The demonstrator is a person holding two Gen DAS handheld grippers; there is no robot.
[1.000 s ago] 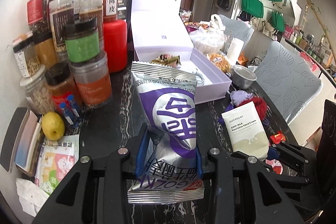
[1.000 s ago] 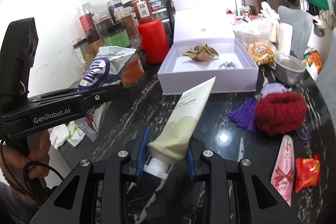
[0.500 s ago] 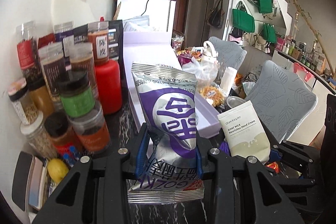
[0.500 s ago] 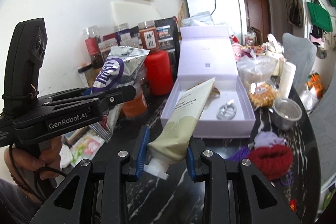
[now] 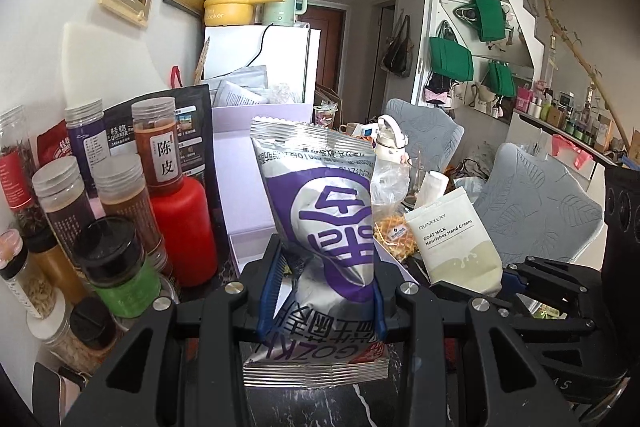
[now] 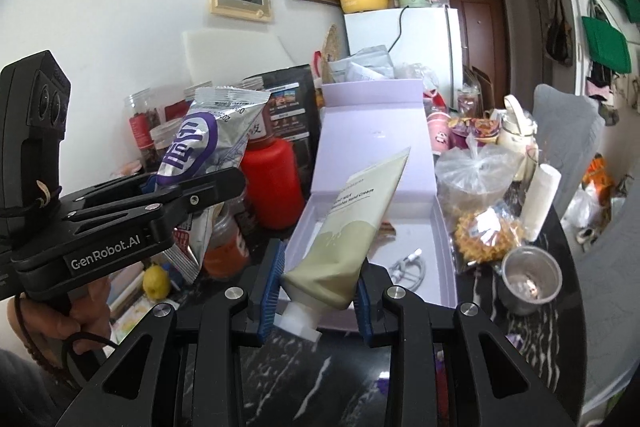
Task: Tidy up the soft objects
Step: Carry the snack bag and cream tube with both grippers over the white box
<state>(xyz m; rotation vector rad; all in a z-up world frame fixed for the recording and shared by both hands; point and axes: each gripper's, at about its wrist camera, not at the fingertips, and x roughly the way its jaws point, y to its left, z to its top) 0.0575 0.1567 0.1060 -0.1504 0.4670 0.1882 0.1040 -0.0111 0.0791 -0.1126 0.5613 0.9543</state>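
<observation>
My left gripper is shut on a silver and purple snack bag and holds it upright in the air. The bag also shows in the right wrist view, left of the box. My right gripper is shut on a cream hand cream tube, cap toward me, lifted in front of the open lilac box. The tube also shows in the left wrist view, to the right of the bag. The box holds a white cable and a small wrapped item, mostly hidden behind the tube.
Jars and a red bottle crowd the left against the wall. A steel cup, a snack bag in plastic and a paper roll stand right of the box on the black marble table. Grey chairs stand beyond.
Both grippers have risen and tilted up with their loads. The table items have dropped low in both views, and the box now lies closer below the tube.
</observation>
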